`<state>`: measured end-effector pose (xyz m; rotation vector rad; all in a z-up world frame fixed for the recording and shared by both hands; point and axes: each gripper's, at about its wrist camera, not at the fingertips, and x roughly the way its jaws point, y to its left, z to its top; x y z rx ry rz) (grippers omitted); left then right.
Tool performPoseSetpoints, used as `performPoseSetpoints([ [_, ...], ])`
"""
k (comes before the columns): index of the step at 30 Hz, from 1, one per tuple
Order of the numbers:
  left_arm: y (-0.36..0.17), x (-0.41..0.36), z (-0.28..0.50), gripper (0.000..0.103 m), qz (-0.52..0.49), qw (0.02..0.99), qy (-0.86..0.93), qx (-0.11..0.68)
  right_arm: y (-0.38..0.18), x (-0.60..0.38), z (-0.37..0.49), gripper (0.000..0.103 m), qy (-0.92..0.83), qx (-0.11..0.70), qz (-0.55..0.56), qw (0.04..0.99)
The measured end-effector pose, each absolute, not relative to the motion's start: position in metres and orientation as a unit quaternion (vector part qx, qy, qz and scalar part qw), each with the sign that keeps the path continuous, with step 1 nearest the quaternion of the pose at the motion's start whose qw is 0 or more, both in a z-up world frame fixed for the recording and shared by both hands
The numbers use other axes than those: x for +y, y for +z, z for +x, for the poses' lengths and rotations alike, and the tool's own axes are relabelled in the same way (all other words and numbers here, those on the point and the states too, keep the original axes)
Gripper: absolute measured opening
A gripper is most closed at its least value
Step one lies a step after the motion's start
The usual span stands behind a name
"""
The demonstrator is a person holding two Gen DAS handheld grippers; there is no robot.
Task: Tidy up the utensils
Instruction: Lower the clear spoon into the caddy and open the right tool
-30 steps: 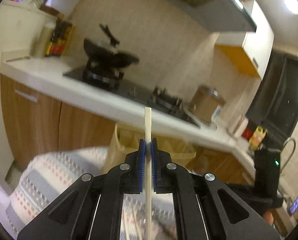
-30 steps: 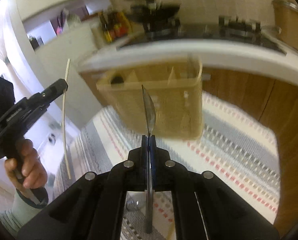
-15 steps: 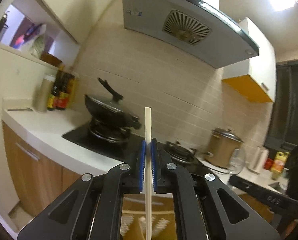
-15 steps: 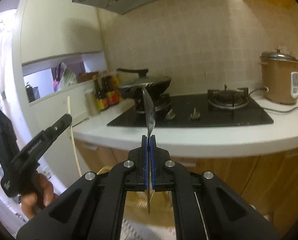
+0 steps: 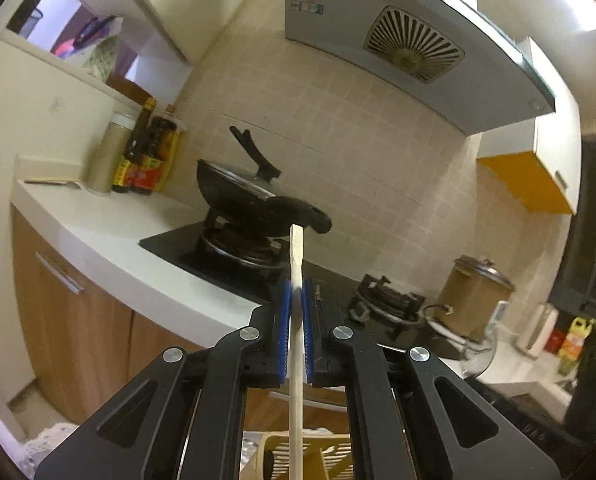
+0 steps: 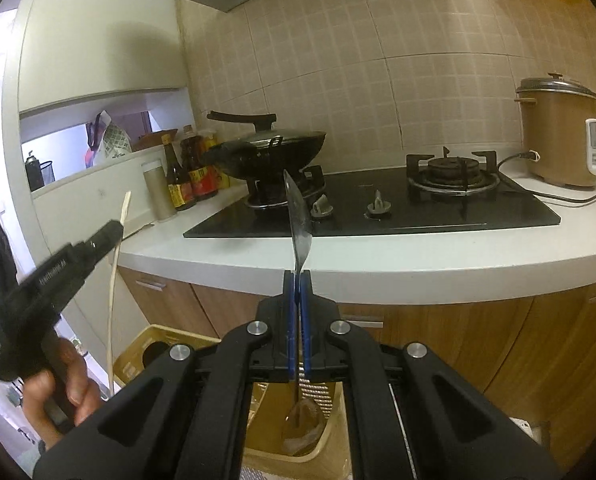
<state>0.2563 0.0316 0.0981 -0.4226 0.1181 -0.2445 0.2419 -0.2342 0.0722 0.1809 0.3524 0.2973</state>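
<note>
A white-topped table point(image 6: 417, 256) with wood-fronted cupboards carries a black glass two-burner gas hob point(image 6: 377, 208), the landmark here. On the hob's left burner sits a black lidded wok with a long handle point(image 6: 274, 152); to the left of the hob stand dark sauce bottles with red and yellow labels point(image 6: 194, 176) and a pale cylindrical canister point(image 6: 158, 192). To the right of the hob a brown rice cooker with a metal lid point(image 6: 557, 132) stands with its cord trailing along the table. A grey slanted extractor hood point(image 5: 409, 36) hangs above the hob.

Below the hob, in front of the cupboards, a pale yellow slotted plastic utensil basket point(image 6: 138, 356) sits low down; it is partly hidden behind both claws.

The left claw point(image 5: 296, 296) is closed on a pale wooden chopstick point(image 5: 296, 248), its blue pads pressed against the stick's sides; the stick stands upright, its upper end rising in front of the wok, its lower end hanging down over the basket.

The right claw point(image 6: 296, 280) is closed tight on a shiny metal spoon point(image 6: 298, 216), gripped at the handle, bowl upward in front of the hob's edge, handle end reaching down towards the basket. The two claws are apart, the left one to the left of the hob
</note>
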Motion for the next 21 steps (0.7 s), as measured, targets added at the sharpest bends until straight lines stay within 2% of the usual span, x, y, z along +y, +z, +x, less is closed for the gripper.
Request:
performPoseSetpoints([
  [8, 0.117, 0.031, 0.256, 0.004, -0.204, 0.968, -0.147, 0.029, 0.075, -0.228, 0.235, 0.001, 0.146, 0.165, 0.070, 0.973],
  [21, 0.110, 0.027, 0.261, 0.004, -0.178, 0.966, -0.182, 0.047, 0.057, -0.226, 0.239, 0.002, 0.143, 0.187, 0.061, 0.970],
])
